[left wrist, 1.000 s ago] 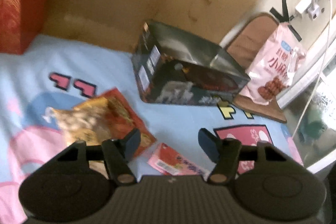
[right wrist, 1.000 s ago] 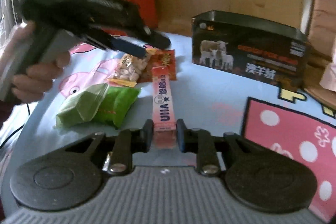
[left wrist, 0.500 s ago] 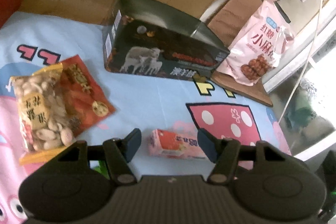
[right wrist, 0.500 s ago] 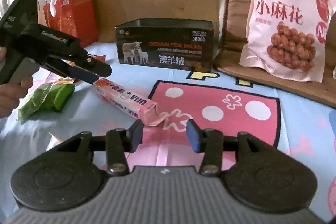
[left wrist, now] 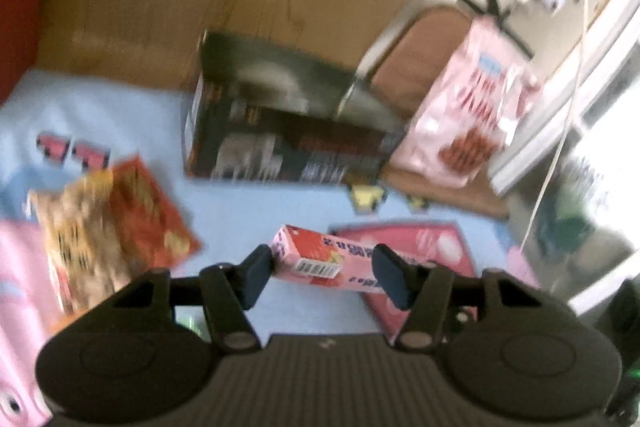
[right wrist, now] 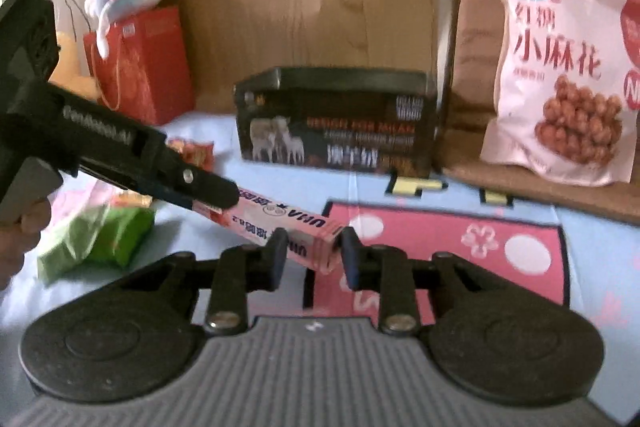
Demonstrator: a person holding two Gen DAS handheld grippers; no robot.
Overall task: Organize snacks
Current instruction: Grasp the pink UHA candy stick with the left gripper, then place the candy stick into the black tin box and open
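- The right gripper (right wrist: 314,245) points slightly downward over a blue cartoon bed sheet (right wrist: 592,247). Its jaws are closing, with a narrow gap left between them.
- The near end of a long pink snack box (right wrist: 280,217) sits between those jaws. One finger overlaps the box's side and the other stands just beside its end flap. A firm press is not visible yet.
- The left gripper (right wrist: 216,193), held in a person's hand (right wrist: 20,239), comes in from the left of this view. Its tip covers the far end of the same box.
- In the blurred left wrist view, the snack box (left wrist: 316,251) lies crosswise in the gap of the left gripper (left wrist: 322,261). Those jaws are about half open and closing. One finger appears to touch the box's end, but the blur hides whether both pads grip.
- The relation that matters: the box's long axis runs from one tool to the other, slanting away to the left from the right gripper, with one end at each.
- The right gripper is probably the one to take or steady it.
- A dark open tin (right wrist: 336,123), the likely destination, stands well behind the box, against a wooden board.
- A pink bag of fried snacks (right wrist: 560,67) leans to the tin's right.
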